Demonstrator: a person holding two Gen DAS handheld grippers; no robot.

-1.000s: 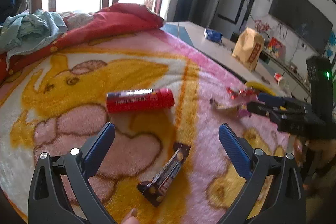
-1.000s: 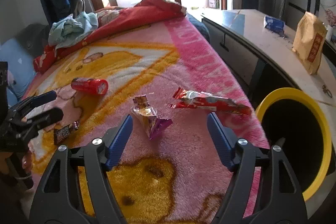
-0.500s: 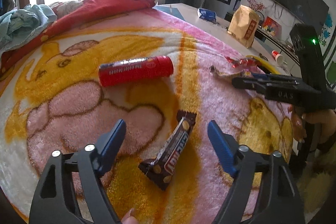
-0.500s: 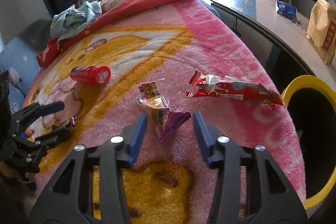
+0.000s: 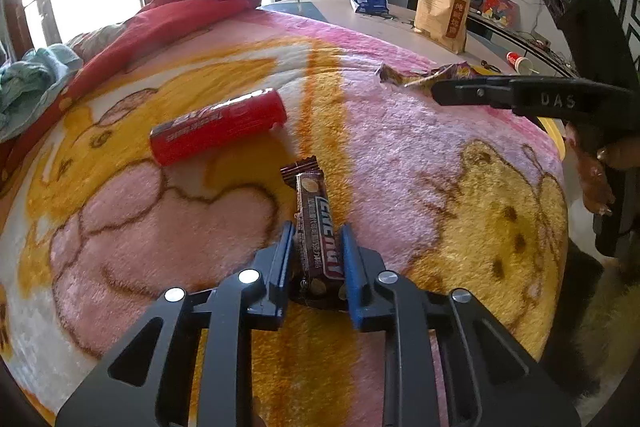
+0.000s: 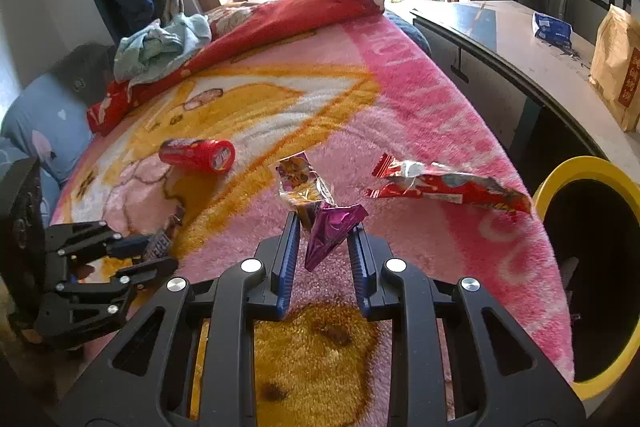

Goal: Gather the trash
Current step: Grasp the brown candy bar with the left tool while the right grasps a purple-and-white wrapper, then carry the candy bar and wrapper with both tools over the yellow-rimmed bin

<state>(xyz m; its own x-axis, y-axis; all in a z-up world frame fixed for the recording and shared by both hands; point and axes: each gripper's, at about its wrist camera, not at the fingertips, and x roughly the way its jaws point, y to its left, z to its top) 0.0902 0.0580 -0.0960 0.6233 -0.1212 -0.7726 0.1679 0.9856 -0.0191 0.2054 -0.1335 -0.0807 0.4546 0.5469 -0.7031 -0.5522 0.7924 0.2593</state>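
Note:
My left gripper [image 5: 316, 247] is shut on a brown chocolate bar wrapper [image 5: 314, 223] that lies on the pink and yellow blanket [image 5: 420, 155]. My right gripper [image 6: 326, 239] is shut on a purple and gold snack wrapper [image 6: 316, 203], which also shows in the left wrist view [image 5: 432, 73]. A red cylindrical tube [image 5: 218, 125] lies on the blanket beyond the chocolate bar; it also shows in the right wrist view [image 6: 198, 155]. A red and silver wrapper [image 6: 444, 183] lies to the right of my right gripper. A yellow-rimmed bin [image 6: 576, 167] stands beside the bed at right.
A red quilt [image 6: 280, 23] and a pale blue cloth [image 6: 160, 43] are heaped at the far end of the bed. A desk [image 6: 512, 39] runs along the right side with a brown paper bag [image 6: 616, 71] and a blue packet [image 6: 550, 27].
Both grippers have moved forward and closed: the left onto the chocolate bar wrapper, the right onto the purple snack wrapper.

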